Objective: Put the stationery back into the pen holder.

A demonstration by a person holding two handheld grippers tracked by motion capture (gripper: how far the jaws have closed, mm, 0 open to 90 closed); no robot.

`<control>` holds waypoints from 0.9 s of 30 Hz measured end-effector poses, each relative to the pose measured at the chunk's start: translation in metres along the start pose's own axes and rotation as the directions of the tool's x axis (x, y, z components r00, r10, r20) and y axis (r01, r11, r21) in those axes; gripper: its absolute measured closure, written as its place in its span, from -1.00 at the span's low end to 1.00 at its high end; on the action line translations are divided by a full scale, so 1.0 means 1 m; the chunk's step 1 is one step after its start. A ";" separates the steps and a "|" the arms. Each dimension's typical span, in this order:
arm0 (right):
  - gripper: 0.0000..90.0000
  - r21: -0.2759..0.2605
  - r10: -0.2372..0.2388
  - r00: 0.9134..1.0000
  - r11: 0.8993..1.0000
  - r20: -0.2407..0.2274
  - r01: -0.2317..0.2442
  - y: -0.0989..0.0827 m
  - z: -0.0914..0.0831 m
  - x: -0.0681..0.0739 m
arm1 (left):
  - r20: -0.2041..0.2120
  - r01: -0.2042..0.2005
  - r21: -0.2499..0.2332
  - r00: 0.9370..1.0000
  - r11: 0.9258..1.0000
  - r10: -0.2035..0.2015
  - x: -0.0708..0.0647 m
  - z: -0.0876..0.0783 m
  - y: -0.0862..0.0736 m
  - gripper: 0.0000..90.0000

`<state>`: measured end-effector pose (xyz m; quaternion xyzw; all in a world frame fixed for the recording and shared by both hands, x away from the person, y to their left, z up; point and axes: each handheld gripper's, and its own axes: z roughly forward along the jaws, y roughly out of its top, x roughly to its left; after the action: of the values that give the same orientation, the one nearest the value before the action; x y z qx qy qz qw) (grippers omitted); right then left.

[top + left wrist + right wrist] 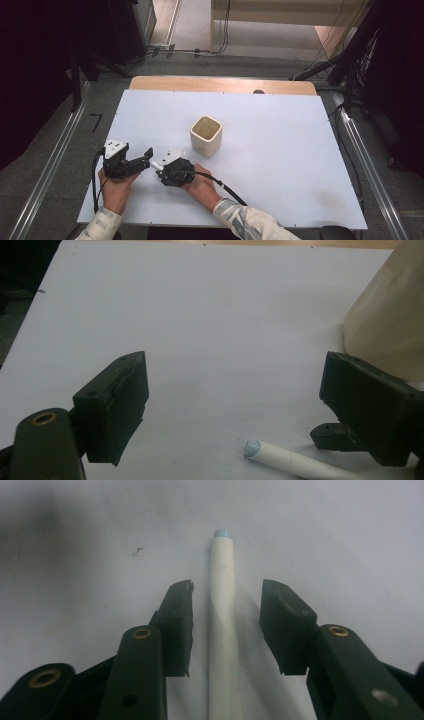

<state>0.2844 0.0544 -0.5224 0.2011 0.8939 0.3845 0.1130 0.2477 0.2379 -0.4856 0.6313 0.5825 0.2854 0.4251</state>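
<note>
From the high view, a white sheet (280,165) covers the table, and a cream square cup (205,135) stands upright near its middle; at the near left the left gripper (148,152) rests on the sheet in the person's left hand (116,187), jaws spread with nothing between them; just right of it the right gripper (161,167) lies low in the right hand (201,183), pointing left toward the other gripper, with the tip of a white pen (155,165) poking out from its front.

In the left gripper view, the jaws stand wide apart over bare sheet (200,315); the pen (287,459) lies flat at the near right, its pale blue end toward the middle; the cup (390,320) rises at the far right.

In the right gripper view, the pen (222,610) lies lengthwise on the sheet (325,540) between the two jaws, blue end pointing away; a narrow gap shows on each side, so the pads (178,625) flank it without pinching.
</note>
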 end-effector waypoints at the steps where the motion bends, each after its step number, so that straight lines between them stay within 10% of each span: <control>1: 0.29 0.003 0.005 1.000 1.000 -0.005 -0.005 0.000 0.000 0.000 | 0.000 0.000 0.000 1.000 1.000 0.000 0.000 0.000 0.000 -0.71; 27: 0.69 0.001 -0.010 1.000 1.000 0.009 0.010 0.001 0.001 0.002 | -0.001 -0.004 0.003 1.000 1.000 0.004 0.000 0.001 0.000 -0.70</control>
<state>0.2834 0.0566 -0.5224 0.1984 0.8945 0.3825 0.1188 0.2481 0.2379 -0.4862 0.6332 0.5817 0.2855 0.4233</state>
